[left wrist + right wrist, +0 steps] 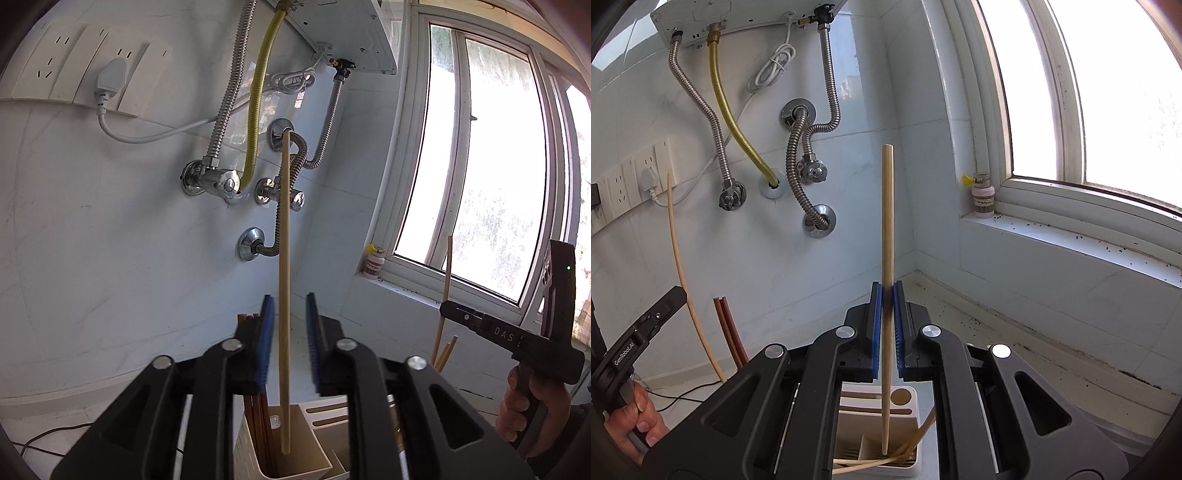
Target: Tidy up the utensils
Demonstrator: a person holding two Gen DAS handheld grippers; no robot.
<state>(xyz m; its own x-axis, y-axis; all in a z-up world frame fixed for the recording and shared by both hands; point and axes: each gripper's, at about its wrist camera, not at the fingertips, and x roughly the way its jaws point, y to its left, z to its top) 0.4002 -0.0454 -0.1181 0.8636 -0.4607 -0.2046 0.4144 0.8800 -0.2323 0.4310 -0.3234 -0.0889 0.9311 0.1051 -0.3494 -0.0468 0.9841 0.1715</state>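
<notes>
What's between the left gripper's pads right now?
A light bamboo chopstick stands in the gap of the left gripper, apart from both pads, its lower end inside the utensil holder. Left wrist view.

Holder [295, 469] base cut off; brown chopsticks' [258, 417] lower ends hidden — perhaps inside.

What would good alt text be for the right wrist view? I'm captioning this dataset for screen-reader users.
The right gripper pinches a pale wooden chopstick upright between its blue-padded fingers, its lower tip over a white utensil holder that already holds other pale chopsticks. Behind are a tiled wall with metal hoses and a bright window.
</notes>
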